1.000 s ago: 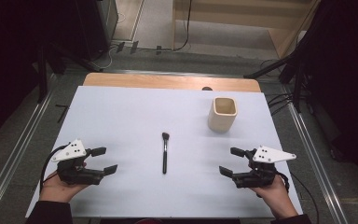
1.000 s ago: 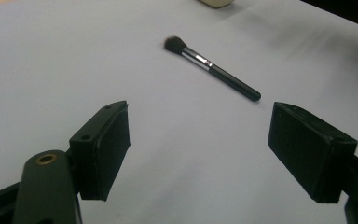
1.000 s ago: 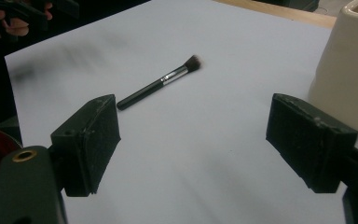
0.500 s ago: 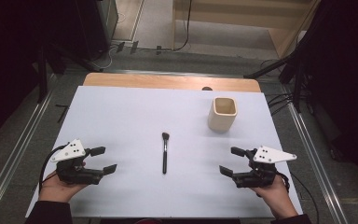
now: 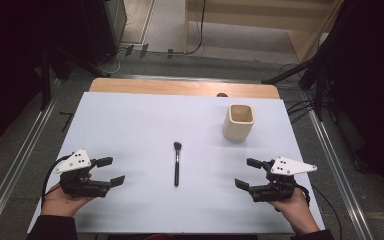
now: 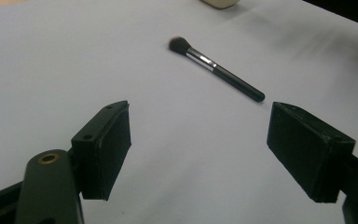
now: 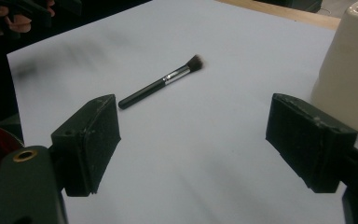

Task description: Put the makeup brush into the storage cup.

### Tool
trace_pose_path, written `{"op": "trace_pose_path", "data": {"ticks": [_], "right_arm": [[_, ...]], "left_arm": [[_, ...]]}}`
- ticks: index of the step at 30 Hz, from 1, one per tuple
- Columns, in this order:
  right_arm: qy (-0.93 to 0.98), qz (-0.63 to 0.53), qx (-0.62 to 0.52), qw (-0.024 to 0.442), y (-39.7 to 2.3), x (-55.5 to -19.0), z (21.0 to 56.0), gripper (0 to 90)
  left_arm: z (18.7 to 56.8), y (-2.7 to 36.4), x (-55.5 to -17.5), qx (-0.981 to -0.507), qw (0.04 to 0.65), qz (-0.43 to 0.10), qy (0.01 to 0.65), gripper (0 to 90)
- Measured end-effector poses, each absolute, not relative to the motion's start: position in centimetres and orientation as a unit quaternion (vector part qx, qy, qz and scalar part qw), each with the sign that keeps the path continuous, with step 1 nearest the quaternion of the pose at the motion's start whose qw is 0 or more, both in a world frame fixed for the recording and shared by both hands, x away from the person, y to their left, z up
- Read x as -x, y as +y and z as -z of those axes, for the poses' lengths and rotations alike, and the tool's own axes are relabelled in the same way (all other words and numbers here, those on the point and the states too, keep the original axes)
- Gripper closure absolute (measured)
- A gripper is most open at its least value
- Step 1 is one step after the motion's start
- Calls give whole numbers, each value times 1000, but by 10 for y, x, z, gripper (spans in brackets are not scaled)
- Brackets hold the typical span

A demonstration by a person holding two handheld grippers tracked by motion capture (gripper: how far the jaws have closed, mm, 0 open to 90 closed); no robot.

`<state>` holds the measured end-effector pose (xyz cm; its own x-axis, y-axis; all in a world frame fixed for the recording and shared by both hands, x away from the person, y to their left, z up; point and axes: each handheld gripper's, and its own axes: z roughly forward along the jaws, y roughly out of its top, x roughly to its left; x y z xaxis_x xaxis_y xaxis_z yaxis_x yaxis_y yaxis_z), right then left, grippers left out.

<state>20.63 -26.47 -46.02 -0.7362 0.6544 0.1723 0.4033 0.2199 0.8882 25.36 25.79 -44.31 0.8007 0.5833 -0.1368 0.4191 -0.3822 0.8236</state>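
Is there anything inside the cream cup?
From the high view, the cream cup stands upright and its opening shows bare inner walls with nothing sticking out. Its very bottom is shadowed, so I cannot rule out something small there. The makeup brush lies on the table.

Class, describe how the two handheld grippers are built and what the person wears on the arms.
Each black handheld gripper, left and right, has two blocky rectangular jaws, a pale three-cornered top plate with small dots, and a trailing black cable. Dark sleeves cover the forearms.
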Motion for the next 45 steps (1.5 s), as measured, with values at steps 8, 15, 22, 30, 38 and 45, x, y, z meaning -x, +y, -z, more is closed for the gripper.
{"op": "trace_pose_path", "data": {"ticks": [8, 15, 22, 30, 38, 45], "right_arm": [[774, -520, -343, 118, -264, -206, 460, 181], [771, -524, -343, 120, -265, -206, 460, 182], [773, -519, -344, 119, -265, -206, 460, 183], [771, -520, -346, 122, -265, -206, 460, 185], [773, -518, -345, 123, -265, -206, 460, 187], [772, -518, -346, 124, -265, -206, 460, 187]], "left_arm": [[443, 258, -254, -827, 466, -89, 302, 226], [443, 258, -254, -827, 465, -88, 305, 227], [443, 257, -254, -827, 461, -91, 308, 228], [443, 255, -255, -828, 457, -92, 313, 233], [443, 249, -255, -833, 449, -92, 310, 235], [443, 243, -256, -834, 441, -98, 316, 238]]}}
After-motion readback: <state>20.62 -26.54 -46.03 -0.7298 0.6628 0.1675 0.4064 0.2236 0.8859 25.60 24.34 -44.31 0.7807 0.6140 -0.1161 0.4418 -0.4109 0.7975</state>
